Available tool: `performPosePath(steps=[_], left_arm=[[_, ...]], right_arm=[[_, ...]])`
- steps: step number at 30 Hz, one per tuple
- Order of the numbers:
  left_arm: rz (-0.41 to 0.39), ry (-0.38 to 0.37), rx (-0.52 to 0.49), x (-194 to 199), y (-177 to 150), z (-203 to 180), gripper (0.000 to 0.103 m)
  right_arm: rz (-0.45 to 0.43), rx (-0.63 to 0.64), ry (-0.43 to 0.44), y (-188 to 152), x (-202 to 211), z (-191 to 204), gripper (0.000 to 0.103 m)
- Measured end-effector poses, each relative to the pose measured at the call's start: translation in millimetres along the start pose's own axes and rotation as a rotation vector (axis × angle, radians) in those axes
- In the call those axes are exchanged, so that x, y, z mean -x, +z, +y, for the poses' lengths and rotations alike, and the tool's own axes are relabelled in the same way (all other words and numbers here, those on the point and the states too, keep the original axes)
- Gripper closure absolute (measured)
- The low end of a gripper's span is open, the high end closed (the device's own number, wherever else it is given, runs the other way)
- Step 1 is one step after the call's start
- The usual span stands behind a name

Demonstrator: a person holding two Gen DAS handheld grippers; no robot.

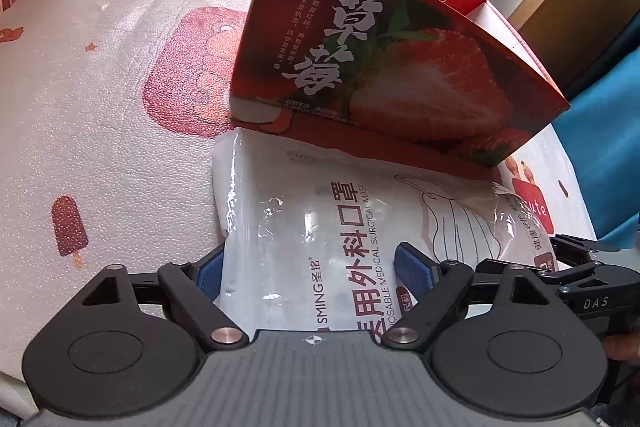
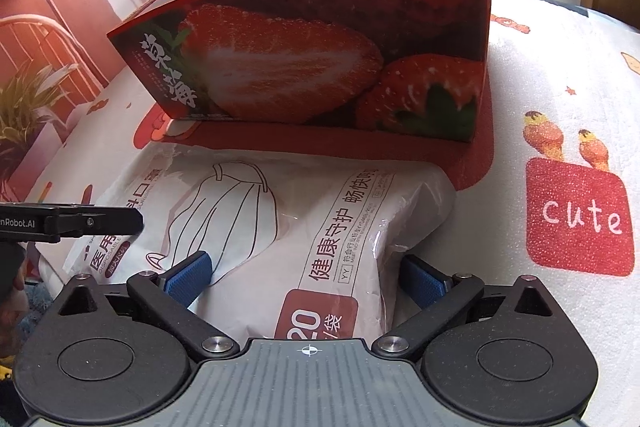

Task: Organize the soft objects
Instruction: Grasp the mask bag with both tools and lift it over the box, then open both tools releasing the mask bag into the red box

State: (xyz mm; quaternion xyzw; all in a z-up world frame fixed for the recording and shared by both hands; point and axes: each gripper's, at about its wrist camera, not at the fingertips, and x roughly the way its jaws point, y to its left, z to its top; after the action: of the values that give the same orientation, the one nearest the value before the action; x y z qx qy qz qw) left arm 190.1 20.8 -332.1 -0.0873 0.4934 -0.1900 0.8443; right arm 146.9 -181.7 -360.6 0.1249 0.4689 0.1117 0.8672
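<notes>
Mask pack half under box, both claws straddling its near edge.
Soft white plastic pack of surgical masks [image 1: 320, 227] lies mid-frame on patterned bench [image 1: 100, 127], far end beneath red strawberry-printed cardboard box [image 1: 380, 67]; left claw [image 1: 308, 273] and right claw [image 2: 308, 279] released, blue pads apart, likely poised to pinch and lift it boxward.

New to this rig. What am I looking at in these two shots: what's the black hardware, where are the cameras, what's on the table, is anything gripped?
There is no robot arm here. A person holds one pair of hand-held tongs in each hand, and each picture comes from a fisheye camera on one pair, looking forward along its two blue-padded fingers.

The left tongs and the right tongs both straddle the near end of a white plastic bag of surgical masks, one toward each side. Whether the pads already press on it is unclear, so I would not call it gripped.

The bag lies on a cartoon-print table cover, its far end against a red strawberry box that is open at the top.
</notes>
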Motion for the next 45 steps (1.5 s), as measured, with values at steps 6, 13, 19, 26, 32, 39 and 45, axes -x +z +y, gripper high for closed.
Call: performPosePath(steps=[6,13,19,26,32,39,45], left_arm=[[0.008,-0.036,-0.015,-1,0,-2,0.027],[-0.017,-0.056,-0.061,9,5,-9,0.027],[-0.098,-0.062,-0.105,39,21,-11,0.027],[-0.258,-0.065,-0.16,87,48,-24,0.027],[-0.379,-0.051,-0.198,109,84,-42,0.027],[-0.434,-0.048,-0.218,91,134,-57,0.027],[-0.431,0.026,-0.297,58,168,-69,0.027]], right_arm=[[0.005,0.061,-0.016,5,3,7,0.015],[-0.022,0.141,-0.02,15,17,19,0.028],[-0.119,0.214,0.004,39,51,33,0.033],[-0.266,0.3,-0.008,78,95,57,0.033],[-0.357,0.378,-0.056,120,116,67,0.033],[-0.435,0.445,-0.128,165,106,54,0.033],[-0.42,0.401,-0.161,187,61,27,0.034]])
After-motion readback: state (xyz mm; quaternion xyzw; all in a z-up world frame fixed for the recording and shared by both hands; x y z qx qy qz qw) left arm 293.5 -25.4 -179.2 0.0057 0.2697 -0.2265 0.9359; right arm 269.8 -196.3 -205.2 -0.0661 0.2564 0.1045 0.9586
